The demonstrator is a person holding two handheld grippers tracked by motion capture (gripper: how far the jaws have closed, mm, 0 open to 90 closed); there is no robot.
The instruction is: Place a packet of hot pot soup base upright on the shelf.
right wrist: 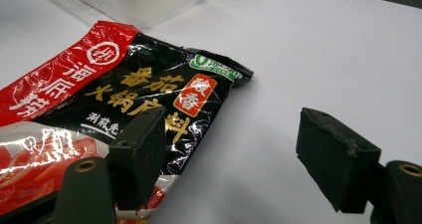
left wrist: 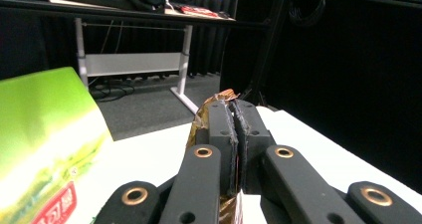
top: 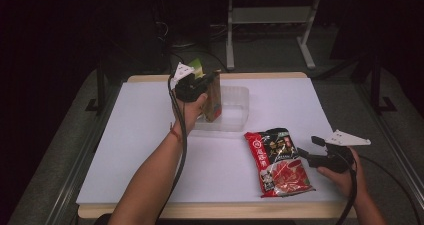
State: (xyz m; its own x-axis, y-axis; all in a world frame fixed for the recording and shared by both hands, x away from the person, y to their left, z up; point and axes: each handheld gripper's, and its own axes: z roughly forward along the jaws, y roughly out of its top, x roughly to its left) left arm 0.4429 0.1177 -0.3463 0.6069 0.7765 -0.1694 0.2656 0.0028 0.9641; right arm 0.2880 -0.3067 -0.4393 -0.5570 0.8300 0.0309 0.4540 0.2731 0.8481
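In the high view, the left gripper (top: 207,85) is in the upper middle of the frame, above the left end of a clear plastic box (top: 239,109). Its jaws are pressed together on the top edge of a brown packet (top: 214,102), which hangs down from them almost upright, with its long axis vertical. The lower end of the packet is at the left part of the box; I cannot tell if it already touches the bottom. In the left gripper view the crumpled, shiny brown edge of the packet (left wrist: 219,100) sticks out above the closed jaws of the left gripper (left wrist: 234,115). A green packet (left wrist: 45,144) fills the left side of that frame, close beside the gripper; in the high view a small green corner (top: 196,65) shows behind the hand.

So the box lies directly under the held packet, and I think the coming move is only to lower it and let go. The left hand is much nearer to the box than the right one.

The right gripper (top: 306,154) rests at the lower right of the high view, with its jaws half open and nothing between them. Just left of it lies a flat red and black pouch (top: 277,161), with its long axis running toward the box. In the right gripper view the pouch (right wrist: 99,109) lies under the left jaw, not gripped.
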